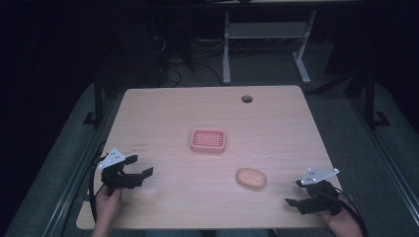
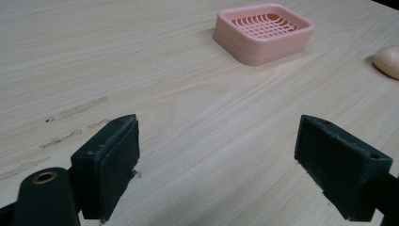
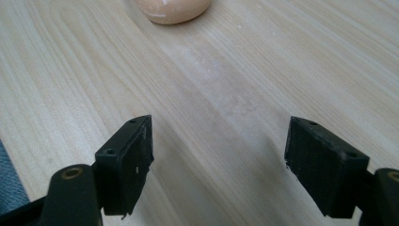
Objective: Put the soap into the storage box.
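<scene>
My left tongs [image 1: 140,166] low at the worktop's [image 1: 276,128] near-left corner, jaws apart, my right tongs [image 1: 295,193] near-right, apart, beside the soap [image 1: 251,178], pink dish [image 1: 208,140] centre.

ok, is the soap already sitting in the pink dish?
No, the soap lies on the bare table, apart from the pink dish, whose grid is empty in the high view.

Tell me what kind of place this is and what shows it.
Probably a lab or workshop set up for recording handling tasks, not a home. A bare wooden table with a cable hole stands on grey carpet, cables trail on the floor behind, and another white desk frame stands beyond.
</scene>
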Demonstrator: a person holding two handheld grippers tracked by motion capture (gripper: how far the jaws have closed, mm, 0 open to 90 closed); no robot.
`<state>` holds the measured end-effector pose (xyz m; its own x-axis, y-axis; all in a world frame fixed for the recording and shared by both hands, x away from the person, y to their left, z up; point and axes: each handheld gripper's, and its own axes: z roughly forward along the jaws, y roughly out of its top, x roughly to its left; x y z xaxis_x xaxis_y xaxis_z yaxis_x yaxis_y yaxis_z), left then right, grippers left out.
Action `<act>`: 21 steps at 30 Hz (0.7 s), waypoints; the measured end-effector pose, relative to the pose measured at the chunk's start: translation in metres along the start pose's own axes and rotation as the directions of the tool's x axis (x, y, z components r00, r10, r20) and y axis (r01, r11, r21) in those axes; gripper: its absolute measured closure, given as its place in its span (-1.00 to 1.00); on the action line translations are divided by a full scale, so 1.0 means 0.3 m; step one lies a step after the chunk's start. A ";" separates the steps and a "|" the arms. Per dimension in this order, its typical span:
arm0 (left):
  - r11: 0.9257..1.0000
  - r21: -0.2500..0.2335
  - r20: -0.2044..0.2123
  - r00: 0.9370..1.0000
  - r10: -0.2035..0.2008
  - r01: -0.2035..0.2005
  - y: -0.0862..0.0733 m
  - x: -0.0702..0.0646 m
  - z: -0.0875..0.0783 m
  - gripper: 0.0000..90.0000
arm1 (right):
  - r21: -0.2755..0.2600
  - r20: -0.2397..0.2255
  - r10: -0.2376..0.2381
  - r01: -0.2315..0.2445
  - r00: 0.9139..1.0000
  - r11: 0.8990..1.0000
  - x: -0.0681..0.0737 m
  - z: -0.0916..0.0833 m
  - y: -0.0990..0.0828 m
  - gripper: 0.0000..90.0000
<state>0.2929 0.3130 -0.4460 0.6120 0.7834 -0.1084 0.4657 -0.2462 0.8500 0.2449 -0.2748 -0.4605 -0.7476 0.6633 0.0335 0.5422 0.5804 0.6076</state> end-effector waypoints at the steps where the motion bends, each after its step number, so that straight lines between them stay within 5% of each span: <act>1: 1.000 0.000 -0.003 1.000 -0.003 0.003 0.000 -0.001 0.001 -0.68 | 0.002 -0.002 -0.008 0.008 1.000 1.000 0.006 0.003 0.006 -0.47; 21: 1.000 -0.004 0.002 1.000 -0.001 0.001 -0.003 -0.006 -0.003 -0.68 | 0.024 -0.022 -0.064 0.065 0.998 0.998 0.042 0.009 0.078 -0.48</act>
<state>0.2909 0.3124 -0.4462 0.6128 0.7826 -0.1099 0.4634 -0.2432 0.8521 0.2492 -0.2516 -0.4479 -0.7892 0.6141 0.0120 0.5019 0.6335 0.5889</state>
